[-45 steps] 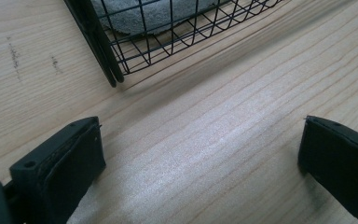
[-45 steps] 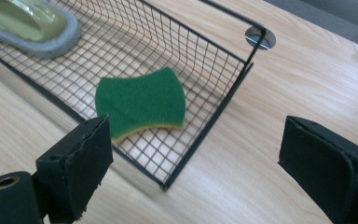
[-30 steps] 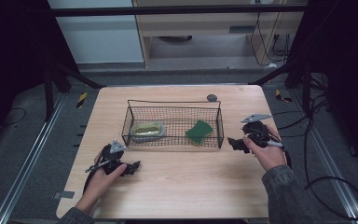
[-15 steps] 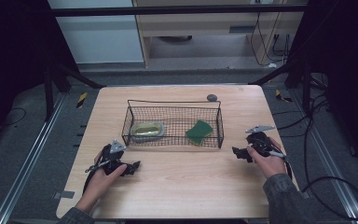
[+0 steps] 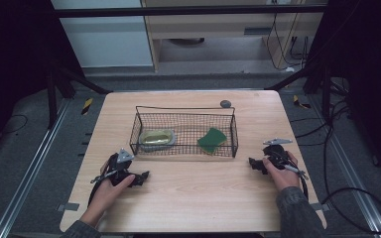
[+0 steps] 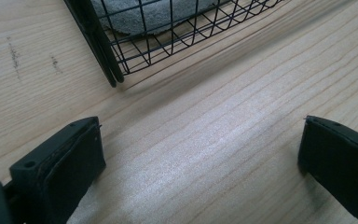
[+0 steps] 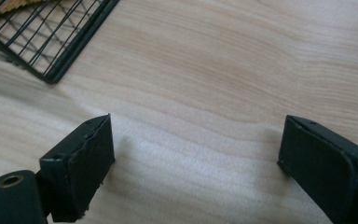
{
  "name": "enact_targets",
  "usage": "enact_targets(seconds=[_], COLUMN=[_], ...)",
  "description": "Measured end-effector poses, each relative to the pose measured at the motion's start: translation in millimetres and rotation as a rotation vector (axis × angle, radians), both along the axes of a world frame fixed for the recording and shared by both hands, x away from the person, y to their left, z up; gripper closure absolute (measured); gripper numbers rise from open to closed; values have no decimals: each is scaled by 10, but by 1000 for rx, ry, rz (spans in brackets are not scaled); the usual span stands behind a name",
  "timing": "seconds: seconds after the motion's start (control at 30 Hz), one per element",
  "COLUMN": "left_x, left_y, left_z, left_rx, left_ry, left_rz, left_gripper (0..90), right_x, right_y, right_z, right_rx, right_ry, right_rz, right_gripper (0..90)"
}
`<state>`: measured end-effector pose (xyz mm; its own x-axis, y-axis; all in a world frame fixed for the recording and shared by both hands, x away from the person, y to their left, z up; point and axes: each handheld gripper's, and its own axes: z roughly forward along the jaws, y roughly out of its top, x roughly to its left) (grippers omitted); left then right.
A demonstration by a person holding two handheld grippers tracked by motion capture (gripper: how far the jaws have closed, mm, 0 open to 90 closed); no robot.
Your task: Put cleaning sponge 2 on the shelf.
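A black wire basket stands mid-table and holds a grey cloth with a yellow-green sponge on it at its left end and a green scouring pad at its right. My left gripper rests low over the wood near the basket's front left corner, jaws wide apart with bare table between them. My right gripper sits by the basket's front right corner, open, with nothing between its jaws.
A small dark round object lies on the table behind the basket. The wooden table has bare room in front of the basket. Cables trail off the right side, and a rail runs along the floor on the left.
My right gripper has come down toward the table and a little nearer the front edge. The left gripper has stayed where it was.
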<state>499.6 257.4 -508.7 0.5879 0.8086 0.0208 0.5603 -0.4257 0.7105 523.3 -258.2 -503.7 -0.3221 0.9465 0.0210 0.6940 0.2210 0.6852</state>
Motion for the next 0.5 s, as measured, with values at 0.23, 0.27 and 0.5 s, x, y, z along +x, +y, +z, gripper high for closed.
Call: enact_targets(seconds=[0.23,0.27,0.5], left_x=[0,0,0], left_y=[0,0,0], left_z=[0,0,0], left_rx=[0,0,0], left_ry=[0,0,0], left_rz=[0,0,0], left_gripper=[0,0,0], right_x=[9,8,-1], right_y=[130,147,206], right_z=[-87,-85,-87], right_rx=[-9,-6,-9], right_ry=[-64,-61,-58], right_rz=[-51,-56,-92], right_gripper=[13,11,7])
